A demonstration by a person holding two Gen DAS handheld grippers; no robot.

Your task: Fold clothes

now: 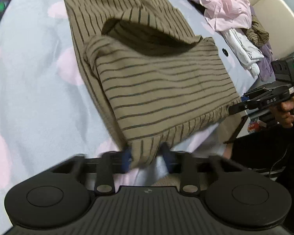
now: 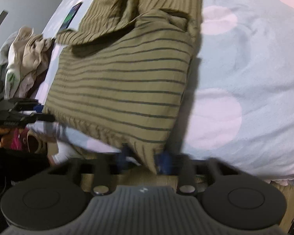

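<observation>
The olive-brown striped garment (image 1: 158, 90) lies on the bed's pale blue sheet with pink spots (image 1: 29, 90), and I take that garment as my landmark. Its near part is folded over the rest, so the dark stripes run crosswise on the top layer and lengthwise on the layer beneath, which stretches away from me. The ribbed hem faces me and is lifted a little off the sheet at both near corners.

My left gripper (image 1: 147, 156) is clamped on the garment's near left corner: a bunch of ribbed cloth sits pinched between the blue pads (image 1: 126, 158). My right gripper (image 2: 143, 157) is clamped the same way on the near right corner, the cloth hanging in a point between its fingers. In the left wrist view I see the right gripper's black tip at the hem's right end, with a hand (image 1: 288, 107) behind it.

Beyond the garment's right side, a pile of clothes (image 1: 231, 13) rests on the sheet: pink and white pieces, purple ones, and another striped olive piece. A small black round object (image 1: 225, 52) lies on the sheet between the garment and that pile. Off the garment's far left corner lies a phone with a lit screen (image 1: 0, 9). To the garment's left, the right wrist view shows a heap of beige and white clothes (image 2: 27, 58) at the bed's edge.
</observation>
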